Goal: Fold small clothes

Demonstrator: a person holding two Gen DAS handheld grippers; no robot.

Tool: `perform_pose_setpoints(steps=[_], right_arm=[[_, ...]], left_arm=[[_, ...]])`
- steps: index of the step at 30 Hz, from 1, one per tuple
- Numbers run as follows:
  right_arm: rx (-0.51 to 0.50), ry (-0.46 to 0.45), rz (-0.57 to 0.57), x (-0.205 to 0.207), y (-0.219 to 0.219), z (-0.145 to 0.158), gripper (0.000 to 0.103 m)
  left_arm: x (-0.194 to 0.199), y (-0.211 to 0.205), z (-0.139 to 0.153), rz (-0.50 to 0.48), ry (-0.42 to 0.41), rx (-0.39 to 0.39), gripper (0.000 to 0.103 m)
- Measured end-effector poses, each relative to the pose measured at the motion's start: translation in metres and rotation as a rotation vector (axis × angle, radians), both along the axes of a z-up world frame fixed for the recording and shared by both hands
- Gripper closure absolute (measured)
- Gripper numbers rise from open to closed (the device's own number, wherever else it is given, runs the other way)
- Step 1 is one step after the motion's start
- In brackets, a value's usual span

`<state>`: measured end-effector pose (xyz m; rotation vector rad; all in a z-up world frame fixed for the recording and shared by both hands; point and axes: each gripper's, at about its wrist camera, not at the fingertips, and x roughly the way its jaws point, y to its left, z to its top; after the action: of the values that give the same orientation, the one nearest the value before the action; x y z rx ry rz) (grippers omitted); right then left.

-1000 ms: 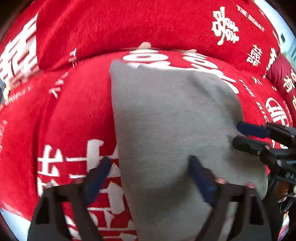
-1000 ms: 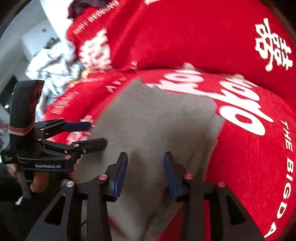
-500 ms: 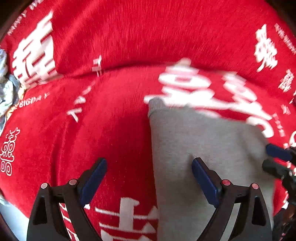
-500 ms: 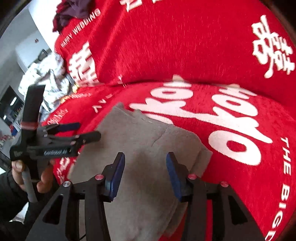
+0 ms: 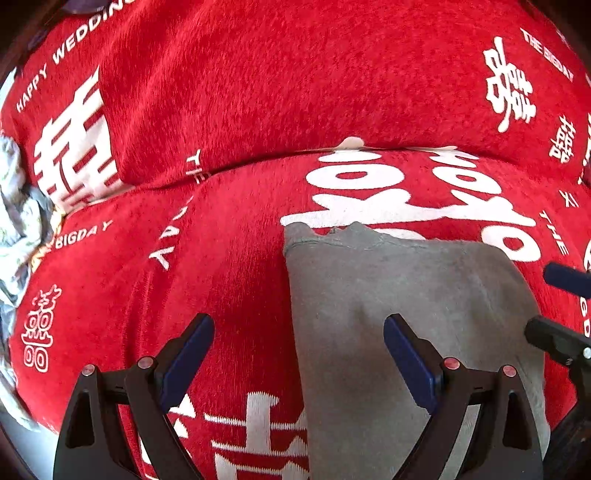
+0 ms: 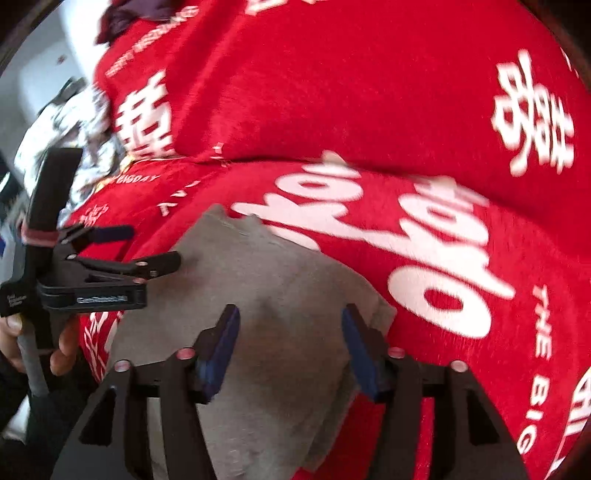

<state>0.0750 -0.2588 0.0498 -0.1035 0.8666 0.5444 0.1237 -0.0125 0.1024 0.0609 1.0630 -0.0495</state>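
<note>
A grey folded garment [image 5: 406, 314] lies flat on the red seat, with its far corner slightly ragged. My left gripper [image 5: 297, 332] hangs above it, open wide. The garment's left edge runs under the gap between the fingers, and nothing is pinched. In the right wrist view the same grey garment [image 6: 280, 288] sits below my right gripper [image 6: 290, 317]. Its jaws are opening and hold nothing. The left gripper [image 6: 149, 245] shows there at the garment's left side, held by a hand [image 6: 62, 347]. The right gripper's fingers [image 5: 554, 332] poke in at the right edge of the left wrist view.
A red blanket with white lettering [image 5: 221, 258] covers the seat and the back cushion [image 5: 277, 81]. A crumpled pale cloth pile [image 5: 18, 221] lies at the left end. Something dark purple [image 6: 136, 11] sits on top of the backrest.
Both grippers have pulled back and up from the grey garment, which now looks smaller. The right jaws have widened. The left gripper has shifted left, over the garment's edge.
</note>
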Motion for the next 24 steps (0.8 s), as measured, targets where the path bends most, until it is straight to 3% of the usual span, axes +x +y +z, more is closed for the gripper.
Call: perform_pose_setpoints(steps=[3, 13, 19, 24], right_arm=[[-0.043, -0.015, 0.025, -0.005, 0.017, 0.000, 0.038], [-0.042, -0.002, 0.112, -0.025, 0.043, -0.009, 0.038], [-0.109, 0.045, 0.101, -0.026, 0.041, -0.035, 0.038], [-0.074, 0.035, 0.089, -0.037, 0.028, -0.037, 0.038]], left_arm=[[-0.007, -0.002, 0.000, -0.006, -0.001, 0.016, 0.009], [-0.033, 0.005, -0.002, 0.000, 0.004, -0.023, 0.009], [-0.040, 0.004, -0.014, -0.010, 0.026, -0.017, 0.008], [-0.042, 0.003, -0.016, -0.006, 0.026, -0.021, 0.008]])
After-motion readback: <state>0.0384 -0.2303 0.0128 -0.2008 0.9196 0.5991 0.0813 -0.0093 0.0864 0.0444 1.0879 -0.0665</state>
